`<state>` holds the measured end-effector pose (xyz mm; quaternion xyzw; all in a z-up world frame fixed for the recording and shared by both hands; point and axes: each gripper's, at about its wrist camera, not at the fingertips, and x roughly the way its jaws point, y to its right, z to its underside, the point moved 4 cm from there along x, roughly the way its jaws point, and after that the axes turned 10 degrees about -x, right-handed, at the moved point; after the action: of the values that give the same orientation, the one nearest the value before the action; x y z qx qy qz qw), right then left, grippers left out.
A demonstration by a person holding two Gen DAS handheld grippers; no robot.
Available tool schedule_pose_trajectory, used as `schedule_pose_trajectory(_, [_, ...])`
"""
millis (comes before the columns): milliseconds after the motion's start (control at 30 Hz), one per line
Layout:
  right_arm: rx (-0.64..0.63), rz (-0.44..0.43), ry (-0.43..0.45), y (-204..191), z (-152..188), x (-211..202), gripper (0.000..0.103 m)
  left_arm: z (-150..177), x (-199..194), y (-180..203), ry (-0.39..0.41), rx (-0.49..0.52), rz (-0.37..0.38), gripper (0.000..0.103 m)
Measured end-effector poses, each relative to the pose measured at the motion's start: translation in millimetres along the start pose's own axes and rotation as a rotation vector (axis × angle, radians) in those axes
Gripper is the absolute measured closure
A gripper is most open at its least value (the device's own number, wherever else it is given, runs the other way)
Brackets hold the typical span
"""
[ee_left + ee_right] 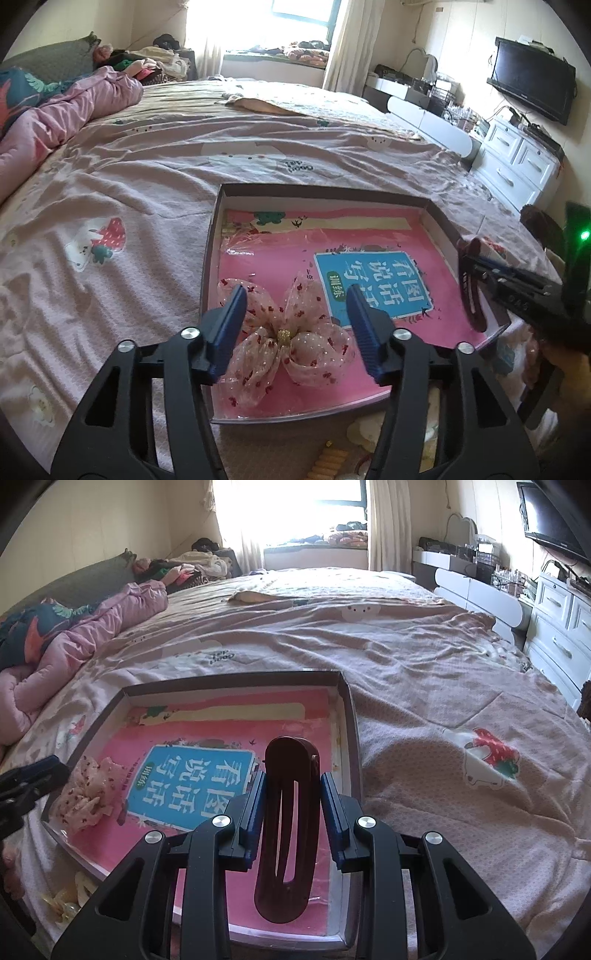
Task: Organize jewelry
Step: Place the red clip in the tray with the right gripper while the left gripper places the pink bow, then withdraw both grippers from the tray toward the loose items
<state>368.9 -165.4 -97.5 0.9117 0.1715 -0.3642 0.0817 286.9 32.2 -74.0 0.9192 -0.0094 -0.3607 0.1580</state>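
Right gripper, bottom center of its view, is clamped on a dark red hair clip, hanging over the box on the bed. Left gripper sits about half open, pads clear of the pink bow lying in the box btw. Imo lower the clip flat onto bare pink, right of the bow, then let go.

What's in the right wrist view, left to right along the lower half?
left gripper → sheer pink bow → blue label on the pink book → dark red hair clip held in the right gripper → box rim → strawberry print on the bedsheet
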Motion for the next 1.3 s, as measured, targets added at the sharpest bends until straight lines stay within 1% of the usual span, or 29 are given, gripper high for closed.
schedule_pose_trajectory(100, [0.001, -0.008, -0.003, -1, 1, 1, 0.074, -3, -6, 0, 0.019, -0.008, 0.003, 0.051])
schedule_pose_trajectory(167, [0.013, -0.012, 0.011, 0, 1, -1, 0.064, -4, -12, 1, 0.036, -0.017, 0.008, 0.05])
schedule_pose_trajectory(200, [0.022, -0.011, 0.018, 1, 1, -4, 0.054, -5, -14, 1, 0.041, -0.018, 0.009, 0.048])
schedule_pose_trajectory(233, [0.033, -0.016, 0.035, 2, 1, -7, 0.052, -6, -17, 2, 0.049, -0.019, 0.009, 0.047])
schedule_pose_trajectory(300, [0.032, -0.01, 0.052, 2, -1, -16, 0.051, -7, -24, 1, 0.063, -0.022, 0.01, 0.045])
schedule_pose_trajectory(433, [0.027, 0.015, 0.135, 3, -5, -45, 0.038, -10, -40, 1, 0.101, -0.038, 0.021, 0.04])
schedule_pose_trajectory(500, [0.018, 0.028, 0.176, 0, -7, -61, 0.036, -10, -47, 1, 0.12, -0.042, 0.027, 0.036])
schedule_pose_trajectory(567, [0.002, 0.046, 0.22, -3, -8, -77, 0.031, -11, -56, 2, 0.141, -0.047, 0.035, 0.03])
schedule_pose_trajectory(600, [-0.004, 0.056, 0.242, -5, -8, -84, 0.026, -11, -58, 3, 0.147, -0.048, 0.037, 0.028])
schedule_pose_trajectory(633, [-0.011, 0.065, 0.272, -7, -7, -94, 0.025, -10, -62, 4, 0.155, -0.048, 0.038, 0.027])
schedule_pose_trajectory(767, [-0.035, 0.079, 0.34, -14, -7, -121, 0.024, -7, -79, 9, 0.202, -0.028, 0.032, 0.02])
schedule_pose_trajectory(833, [-0.038, 0.079, 0.366, -18, -6, -133, 0.015, -6, -86, 12, 0.216, -0.021, 0.036, 0.019])
schedule_pose_trajectory(900, [-0.042, 0.075, 0.385, -22, -3, -145, 0.015, -4, -93, 15, 0.23, -0.008, 0.035, 0.016])
schedule_pose_trajectory(1033, [-0.046, 0.057, 0.389, -29, 5, -158, 0.015, 3, -105, 20, 0.247, 0.014, 0.034, 0.016])
schedule_pose_trajectory(1300, [-0.062, 0.025, 0.362, -40, 23, -172, 0.015, 22, -113, 22, 0.223, 0.027, 0.04, 0.014])
